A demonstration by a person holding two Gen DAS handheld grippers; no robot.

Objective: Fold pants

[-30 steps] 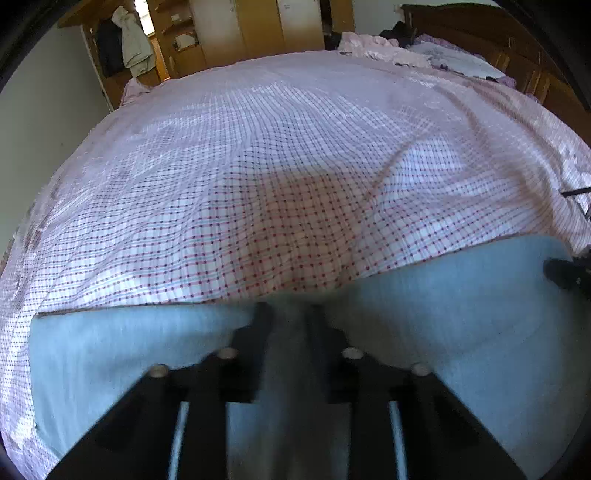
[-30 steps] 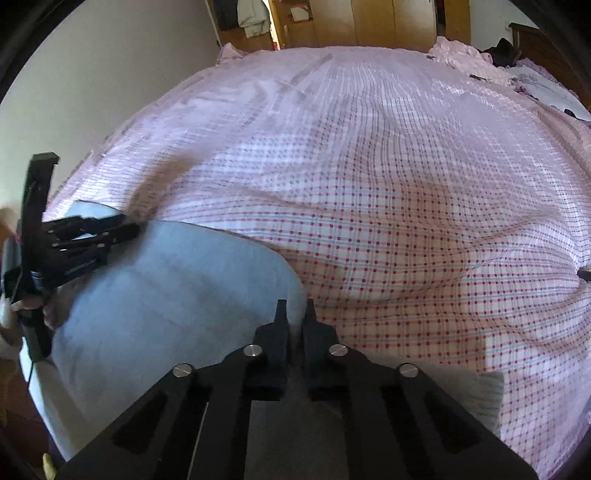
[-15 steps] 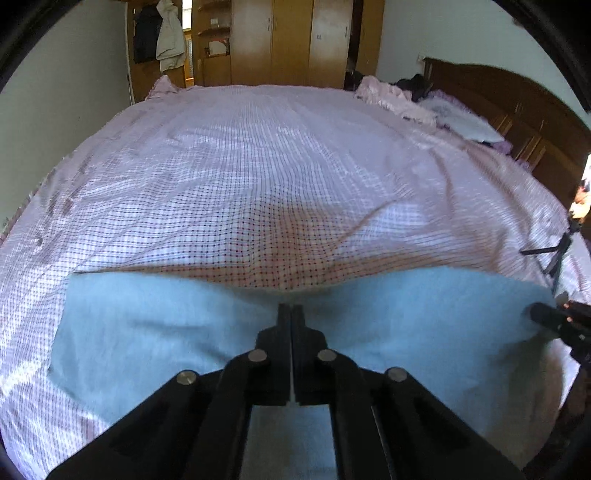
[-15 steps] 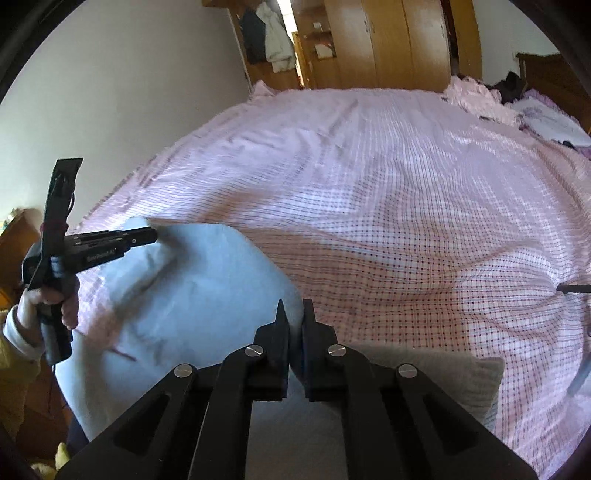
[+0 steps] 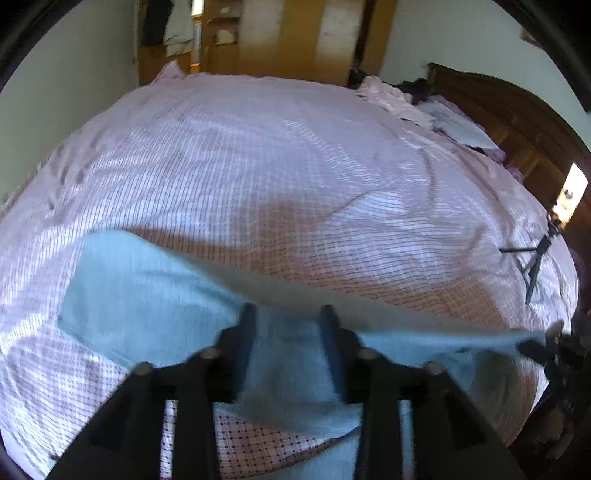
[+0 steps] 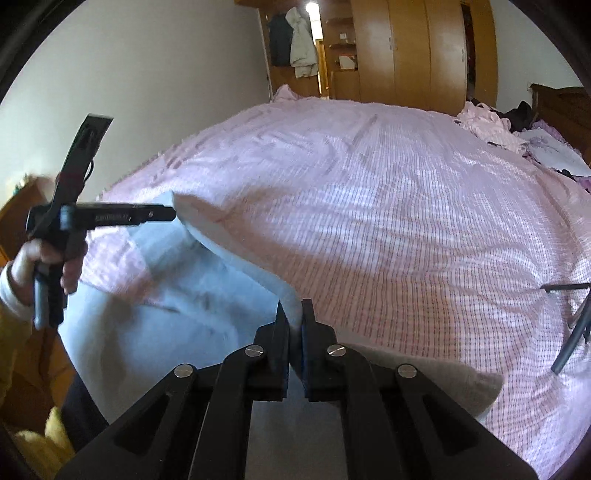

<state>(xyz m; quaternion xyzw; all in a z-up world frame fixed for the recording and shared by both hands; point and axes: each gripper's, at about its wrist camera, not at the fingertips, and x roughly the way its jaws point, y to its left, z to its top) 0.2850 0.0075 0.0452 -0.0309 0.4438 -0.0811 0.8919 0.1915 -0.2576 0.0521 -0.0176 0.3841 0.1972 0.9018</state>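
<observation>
left gripper at 6 o'clock, jaws just spreading, pants edge loose between | right gripper pinches fabric | I judge fold half released

Light blue pants sprawl across the lower half of both views. One edge is lifted into a taut ridge; the rest lies rumpled.

The pants lie on the bed under my left gripper. Beyond it stands the wardrobe. The headboard is to its right.
</observation>
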